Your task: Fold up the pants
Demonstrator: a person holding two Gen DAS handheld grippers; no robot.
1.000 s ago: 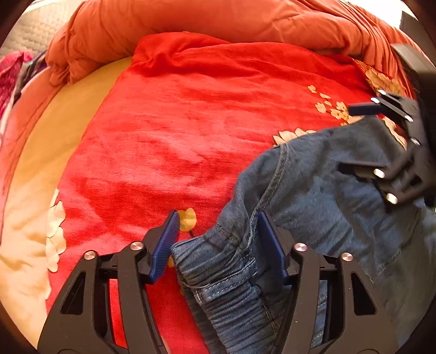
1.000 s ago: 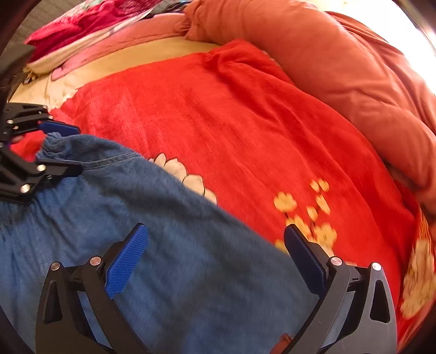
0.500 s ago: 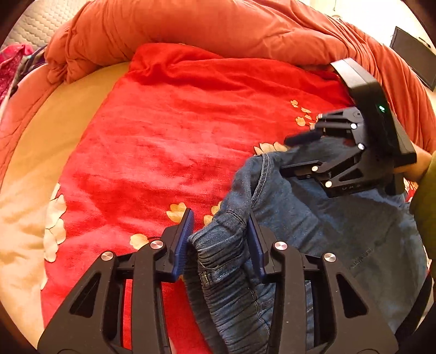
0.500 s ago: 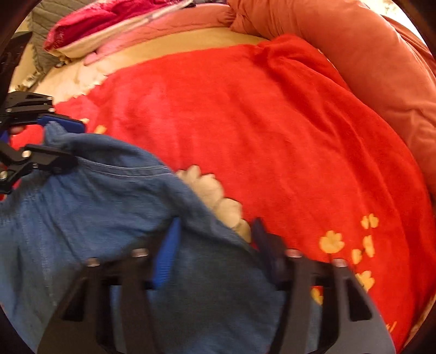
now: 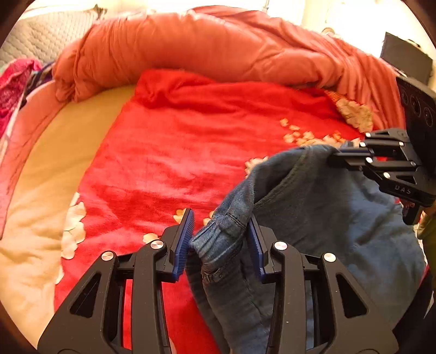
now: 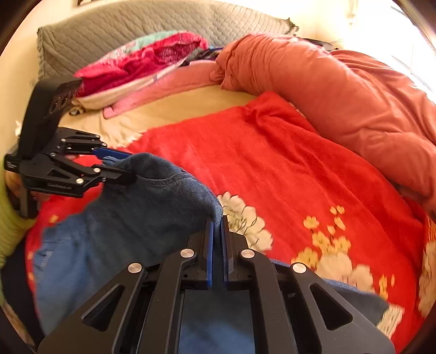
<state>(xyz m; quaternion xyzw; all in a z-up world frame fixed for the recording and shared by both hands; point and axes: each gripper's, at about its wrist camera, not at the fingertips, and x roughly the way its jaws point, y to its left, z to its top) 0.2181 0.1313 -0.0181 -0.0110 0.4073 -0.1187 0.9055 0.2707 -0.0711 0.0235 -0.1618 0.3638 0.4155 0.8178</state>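
Observation:
Blue denim pants (image 5: 313, 217) lie bunched on a red flowered blanket (image 5: 177, 149), their top edge lifted off it. My left gripper (image 5: 220, 234) is shut on the thick gathered waistband, with a blue pad on each side of it. In the right wrist view my right gripper (image 6: 217, 226) is shut on a thin fold of the pants (image 6: 122, 231). The left gripper (image 6: 120, 166) shows there at the left, pinching the pants' far corner. The right gripper (image 5: 340, 153) shows at the right of the left wrist view, clamped on the raised edge.
A rolled orange duvet (image 6: 354, 95) runs along the far and right sides of the bed. Pink pillows (image 6: 141, 60) lean on a grey quilted headboard (image 6: 136, 24). A bare cream sheet (image 5: 54, 163) lies left of the blanket. A green sleeve (image 6: 8, 217) is at the left edge.
The right gripper went from wide open to shut on the pants' edge. The left jaws narrowed onto the waistband. Both grippers rose, pulling the denim up off the blanket.

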